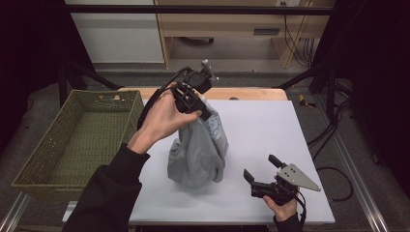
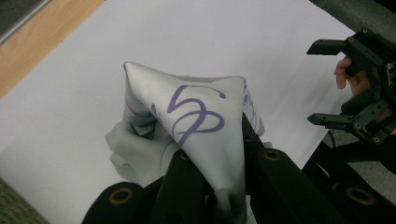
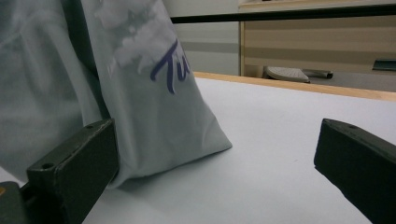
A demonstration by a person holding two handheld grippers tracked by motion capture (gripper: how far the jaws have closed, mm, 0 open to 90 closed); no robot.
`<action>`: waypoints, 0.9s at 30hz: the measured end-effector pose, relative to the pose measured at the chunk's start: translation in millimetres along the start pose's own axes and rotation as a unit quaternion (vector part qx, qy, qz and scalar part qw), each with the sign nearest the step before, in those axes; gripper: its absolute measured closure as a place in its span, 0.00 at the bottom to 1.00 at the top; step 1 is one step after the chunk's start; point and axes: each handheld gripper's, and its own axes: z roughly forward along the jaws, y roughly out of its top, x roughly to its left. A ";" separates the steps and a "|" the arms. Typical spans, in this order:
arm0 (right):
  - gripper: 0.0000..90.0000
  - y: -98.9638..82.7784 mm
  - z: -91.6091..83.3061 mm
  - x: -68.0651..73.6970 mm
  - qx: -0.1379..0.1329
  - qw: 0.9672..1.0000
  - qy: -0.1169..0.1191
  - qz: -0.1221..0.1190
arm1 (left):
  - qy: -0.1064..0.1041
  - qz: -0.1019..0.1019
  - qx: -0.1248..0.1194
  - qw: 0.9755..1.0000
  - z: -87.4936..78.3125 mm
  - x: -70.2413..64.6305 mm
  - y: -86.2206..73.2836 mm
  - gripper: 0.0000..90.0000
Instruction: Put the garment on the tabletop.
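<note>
Pinching the grey shirt (image 1: 198, 154) in my left gripper (image 1: 193, 99) mid-table, I rest my right gripper (image 1: 261, 171), jaws apart, near the front edge.

Left gripper (image 1: 202, 112) clamps the grey shirt (image 1: 198, 154), lifting it off the white table (image 1: 270, 130); right gripper (image 1: 258, 168) at four o'clock, jaws apart.

— What's that cloth?

— A pale grey garment (image 1: 197, 154) with purple handwriting-style print, bunched into a tall drooping heap.

— Lying flat?

— No. Its top is lifted and pinched up, and the bottom folds rest on the white surface (image 1: 270, 125), about the middle, somewhat nearer the left edge than the right.
</note>
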 end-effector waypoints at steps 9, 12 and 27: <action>0.00 -0.4 -0.7 -1.1 0.004 1.000 0.002 0.008 | -0.019 0.003 0.022 1.000 34.8 7.6 -12.8 0.94; 0.00 -0.4 -0.9 -1.4 0.004 1.000 0.002 0.007 | -0.026 0.002 0.023 0.999 47.1 10.6 -18.8 0.93; 0.00 -2.1 0.0 -2.6 0.008 1.000 0.000 0.008 | -0.055 -0.001 0.017 0.998 90.7 11.4 -38.7 0.93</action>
